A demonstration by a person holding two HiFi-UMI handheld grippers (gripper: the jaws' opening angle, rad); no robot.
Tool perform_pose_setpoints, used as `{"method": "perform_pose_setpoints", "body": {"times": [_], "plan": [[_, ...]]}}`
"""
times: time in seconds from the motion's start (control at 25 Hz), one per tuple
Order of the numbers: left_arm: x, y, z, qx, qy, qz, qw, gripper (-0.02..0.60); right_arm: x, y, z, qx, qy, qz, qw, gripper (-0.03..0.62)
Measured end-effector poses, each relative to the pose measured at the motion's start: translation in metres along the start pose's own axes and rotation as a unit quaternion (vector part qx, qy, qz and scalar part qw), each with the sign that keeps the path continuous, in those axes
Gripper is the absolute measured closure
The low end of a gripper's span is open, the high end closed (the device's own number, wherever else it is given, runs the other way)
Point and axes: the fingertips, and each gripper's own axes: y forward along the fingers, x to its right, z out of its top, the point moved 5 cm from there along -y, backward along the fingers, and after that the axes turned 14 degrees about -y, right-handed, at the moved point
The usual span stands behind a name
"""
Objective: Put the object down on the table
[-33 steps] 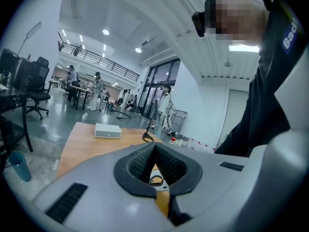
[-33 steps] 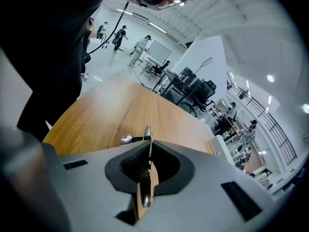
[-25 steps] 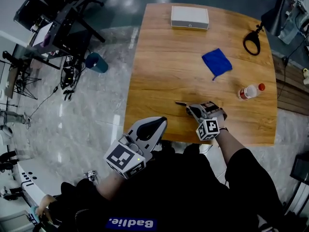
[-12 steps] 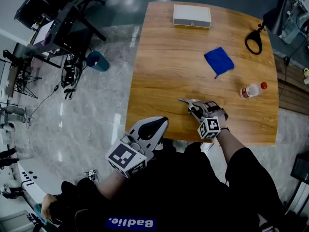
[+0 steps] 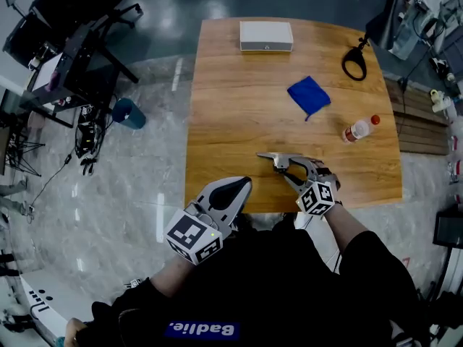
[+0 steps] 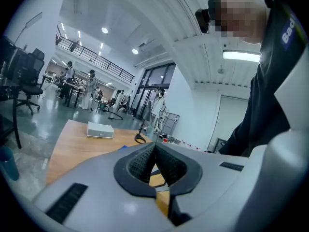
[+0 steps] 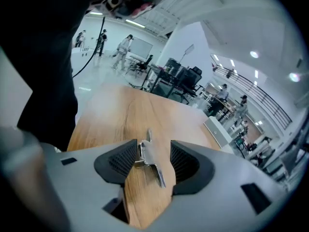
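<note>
Though slim, silvery angular metal tool [image 7: 148, 159]

A: What's lying about, apart from the job?
B: White box [image 5: 266, 35] at the far end of the table [image 5: 217, 121]. Blue cloth [image 5: 308, 96] nearer, to the rt. Clear bottle [image 5: 359, 129] w/ red cap on its side by the rt edge.
A: Black thing, far rt corner?
B: Looped strap [image 5: 354, 61], maybe a handle, can't tell. Floor, left side: blue bin [image 5: 124, 112], dark office chairs [image 5: 79, 9].
</note>
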Motion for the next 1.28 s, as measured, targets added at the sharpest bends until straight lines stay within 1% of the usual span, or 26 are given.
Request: {"method": "perform_pose_setpoints", "body": {"times": [0.08,0.16,0.2,0.28,0.36,0.44,0.64,0.76,0.84,0.92,1.0,1.08,1.16,1.28], "plan": [[-0.001,0.003,0.001,0.002,-0.001,-0.016,0.9999,0.574,0.011,-0.020,0.011,0.009,0.053,-0.034,0.998,0.393],[0.000,0.008,0.005,0.006,0.002,-0.027,0.9996,0.574,0.026,-0.043,0.023,0.030,0.115,-0.069,0.991,0.393],[0.003,0.011,0.006,0.008,0.003,-0.033,0.9994,0.574,0.033,-0.055,0.029,0.045,0.149,-0.085,0.984,0.393],[0.013,0.017,0.007,0.012,0.006,-0.040,0.9991,0.574,0.042,-0.080,0.040,0.083,0.215,-0.107,0.967,0.393],[0.025,0.023,0.006,0.014,0.010,-0.042,0.9989,0.574,0.047,-0.104,0.052,0.123,0.255,-0.115,0.952,0.395],[0.038,0.031,0.005,0.016,0.017,-0.039,0.9990,0.574,0.054,-0.124,0.060,0.162,0.271,-0.116,0.942,0.402],[0.075,0.048,0.002,0.026,0.029,-0.012,0.9992,0.574,0.062,-0.174,0.058,0.234,0.308,-0.116,0.915,0.472],[0.101,0.060,-0.006,0.030,0.029,0.010,0.9991,0.574,0.060,-0.201,0.045,0.254,0.324,-0.099,0.906,0.501],[0.115,0.069,-0.010,0.032,0.032,0.022,0.9988,0.574,0.060,-0.215,0.037,0.261,0.333,-0.086,0.902,0.531],[0.126,0.077,-0.013,0.033,0.032,0.029,0.9985,0.574,0.063,-0.228,0.033,0.280,0.340,-0.076,0.894,0.560],[0.135,0.082,-0.015,0.035,0.032,0.031,0.9984,0.574,0.068,-0.240,0.036,0.303,0.348,-0.067,0.885,0.571],[0.141,0.083,-0.015,0.033,0.035,0.025,0.9985,0.574,0.073,-0.251,0.042,0.323,0.357,-0.062,0.874,0.580],[0.144,0.084,-0.015,0.032,0.038,0.014,0.9987,0.574,0.080,-0.261,0.049,0.335,0.364,-0.067,0.866,0.588],[0.148,0.086,-0.010,0.032,0.045,-0.004,0.9984,0.575,0.088,-0.277,0.061,0.349,0.366,-0.082,0.859,0.589]]}}
